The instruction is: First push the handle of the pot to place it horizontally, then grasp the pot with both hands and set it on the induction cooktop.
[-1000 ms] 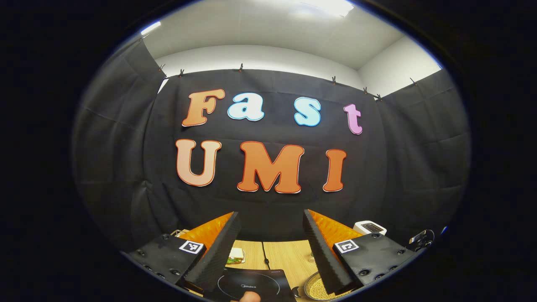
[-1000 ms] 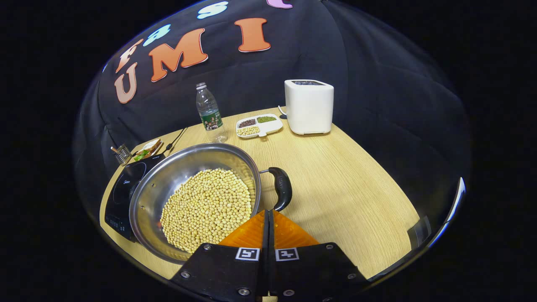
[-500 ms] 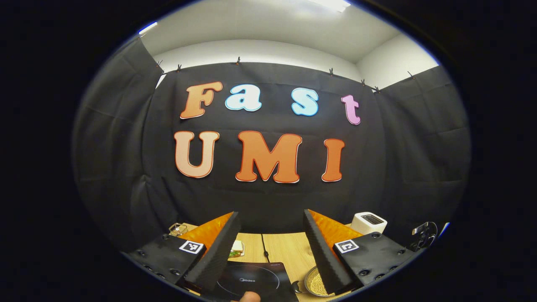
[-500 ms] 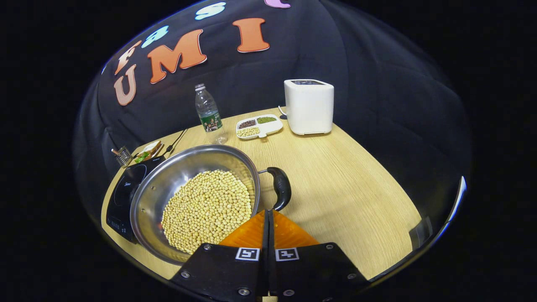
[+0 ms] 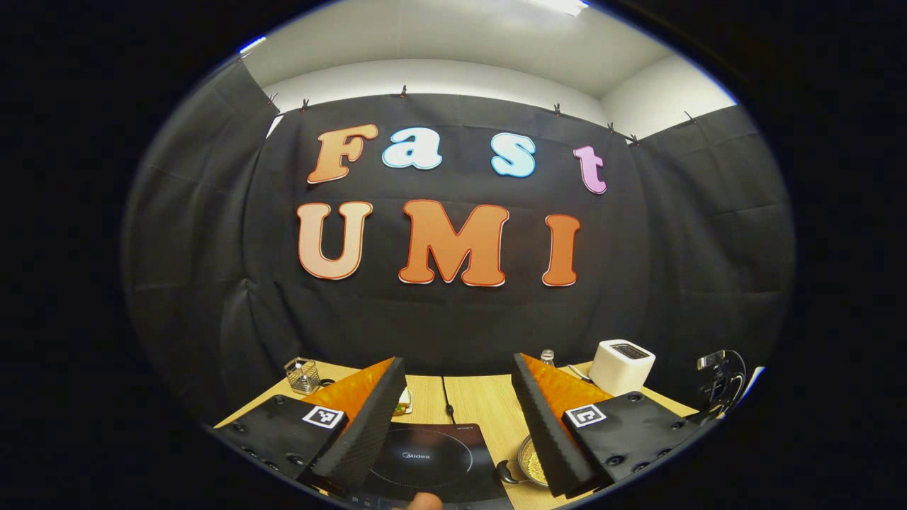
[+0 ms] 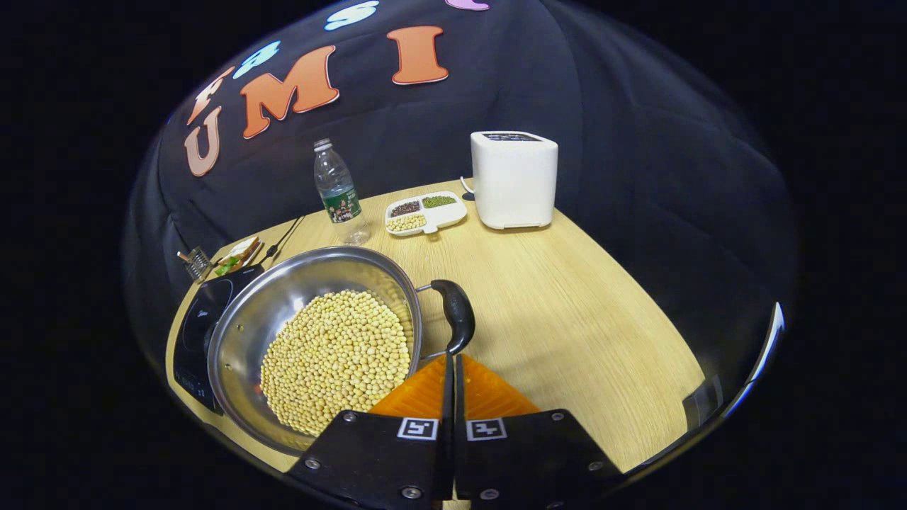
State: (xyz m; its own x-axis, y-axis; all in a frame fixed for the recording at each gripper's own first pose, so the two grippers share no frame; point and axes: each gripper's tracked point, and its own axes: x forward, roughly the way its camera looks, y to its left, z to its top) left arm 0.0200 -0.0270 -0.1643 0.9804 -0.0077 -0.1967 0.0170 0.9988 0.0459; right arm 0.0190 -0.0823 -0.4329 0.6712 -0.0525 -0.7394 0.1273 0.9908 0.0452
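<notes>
Right gripper sits low over the wooden table, fingers pressed together with nothing between them, tips just beside the near end of the pot's black handle. The pot, filled with soybeans, stands on the table, its far rim over the edge of the induction cooktop. Left gripper is held level facing the wall, jaws spread wide and empty, the cooktop below and between its fingers.

light: bright overhead ceiling panel | focus: sharp | edges: strong fisheye bending | shadows: soft
</notes>
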